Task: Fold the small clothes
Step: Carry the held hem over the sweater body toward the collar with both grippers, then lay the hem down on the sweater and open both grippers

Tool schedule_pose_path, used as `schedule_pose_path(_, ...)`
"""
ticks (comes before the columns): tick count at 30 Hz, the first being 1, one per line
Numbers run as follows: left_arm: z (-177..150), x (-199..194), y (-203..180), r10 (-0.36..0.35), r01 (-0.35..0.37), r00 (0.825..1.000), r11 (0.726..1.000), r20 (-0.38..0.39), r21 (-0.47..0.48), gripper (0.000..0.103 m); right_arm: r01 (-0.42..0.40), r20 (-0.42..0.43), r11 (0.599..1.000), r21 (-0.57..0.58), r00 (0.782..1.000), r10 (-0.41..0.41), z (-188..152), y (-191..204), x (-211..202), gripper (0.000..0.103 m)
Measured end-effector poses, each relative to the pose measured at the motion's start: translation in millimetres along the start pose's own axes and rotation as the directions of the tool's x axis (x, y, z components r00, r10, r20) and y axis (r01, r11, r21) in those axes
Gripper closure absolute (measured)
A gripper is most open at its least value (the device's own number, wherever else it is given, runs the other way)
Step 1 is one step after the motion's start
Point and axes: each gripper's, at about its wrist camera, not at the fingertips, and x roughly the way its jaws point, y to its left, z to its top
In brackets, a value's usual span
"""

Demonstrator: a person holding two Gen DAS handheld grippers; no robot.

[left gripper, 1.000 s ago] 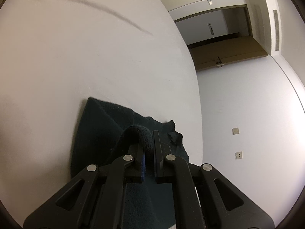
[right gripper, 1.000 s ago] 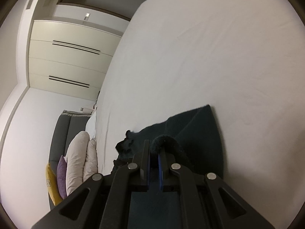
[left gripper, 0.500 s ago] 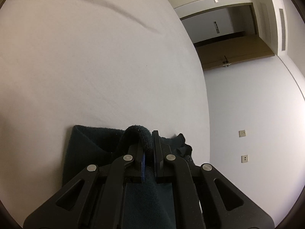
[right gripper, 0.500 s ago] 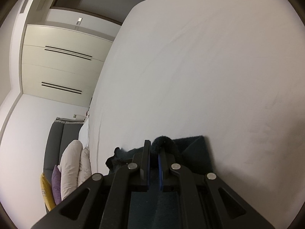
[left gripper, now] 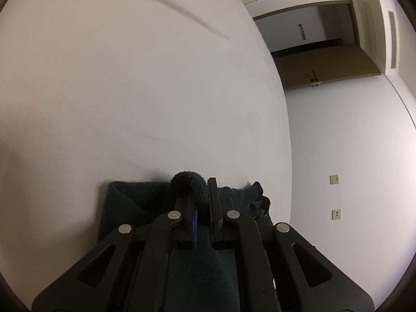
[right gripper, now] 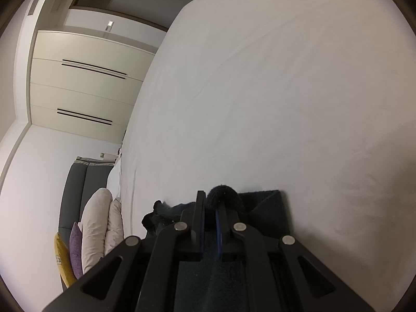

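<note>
Dark teal fleece garment (left gripper: 130, 208) at lower centre of both views, lying on white bed sheet (left gripper: 130, 91). Left gripper (left gripper: 202, 197) and right gripper (right gripper: 210, 205) each clamped on rolled garment edge. Sheet bare above — bed edge at right in left view, at left in right view.

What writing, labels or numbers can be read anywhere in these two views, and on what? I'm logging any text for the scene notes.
None can be read.
The yellow cushion carries a small mark, too blurred to read.
The wall plates and the dark garment show no writing.
</note>
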Motion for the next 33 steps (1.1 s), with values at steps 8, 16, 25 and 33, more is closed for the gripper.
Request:
schedule_pose_path(8,6,-17,-2,-0.027,0.026,0.998,0.999,0.052,0.027,0.098,0.004,0.012,0.999,-0.037,1.0,-0.004,-2,9,-1,0.096)
schedule_pose_path(16,8,-19,-10,0.043,-0.045,0.998,0.998,0.054,0.041,0.098,0.034,0.022,0.999,-0.021,0.999,-0.034,-1,14,12,0.096)
schedule_pose_path(25,6,-4,15,0.058,-0.058,0.998,0.997,0.004,-0.045,0.095,0.043,0.012,0.999,0.001,0.999,-0.043,3,6,16,0.093)
schedule_pose_path(33,20,-61,8,0.107,-0.097,0.977,0.993,0.183,-0.062,0.019,0.021,0.098,1.0,0.02,0.995,-0.023,3,12,1,0.036)
